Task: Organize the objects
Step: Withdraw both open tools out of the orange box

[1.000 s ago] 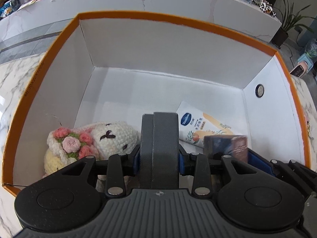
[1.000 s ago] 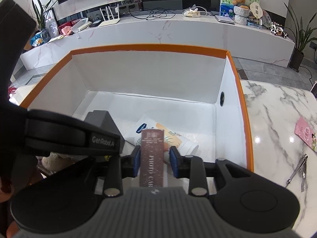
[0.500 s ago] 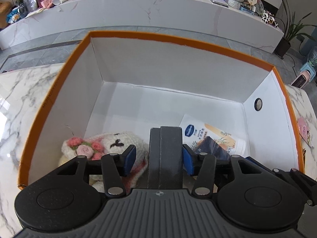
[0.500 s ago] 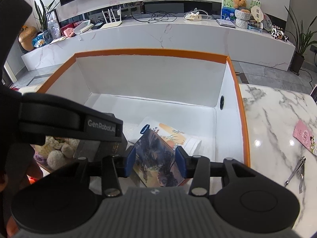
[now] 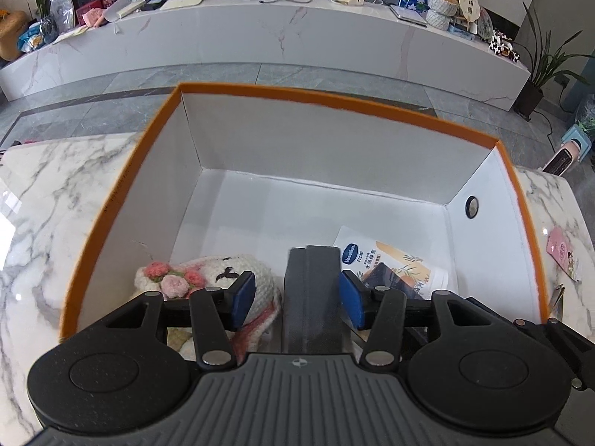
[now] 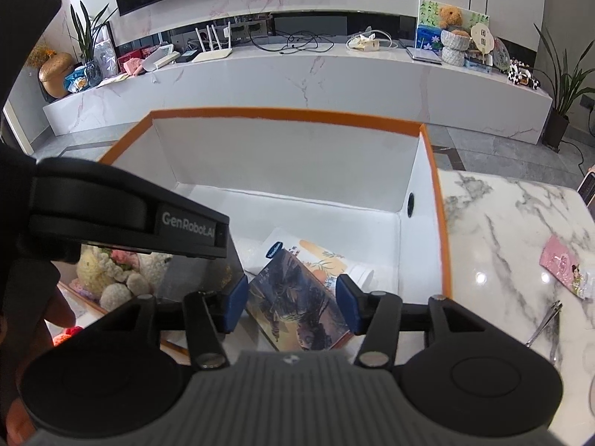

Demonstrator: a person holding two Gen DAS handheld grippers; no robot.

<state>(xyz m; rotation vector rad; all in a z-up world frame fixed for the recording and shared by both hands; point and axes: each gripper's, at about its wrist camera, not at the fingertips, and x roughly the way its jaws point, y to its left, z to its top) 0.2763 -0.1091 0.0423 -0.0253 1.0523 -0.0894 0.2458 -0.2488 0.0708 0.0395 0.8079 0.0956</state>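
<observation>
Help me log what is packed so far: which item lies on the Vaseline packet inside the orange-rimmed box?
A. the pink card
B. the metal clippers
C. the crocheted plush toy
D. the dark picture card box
D: the dark picture card box lies tilted over the Vaseline packet by the right wall of the orange-rimmed box.

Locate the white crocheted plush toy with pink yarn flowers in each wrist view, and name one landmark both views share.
Left wrist view: the white crocheted plush toy lies lower left, in the box's near left corner.
Right wrist view: far left, partly hidden behind the other gripper's black body.
Shared landmark: the round dark hole in the box's right wall.
</observation>
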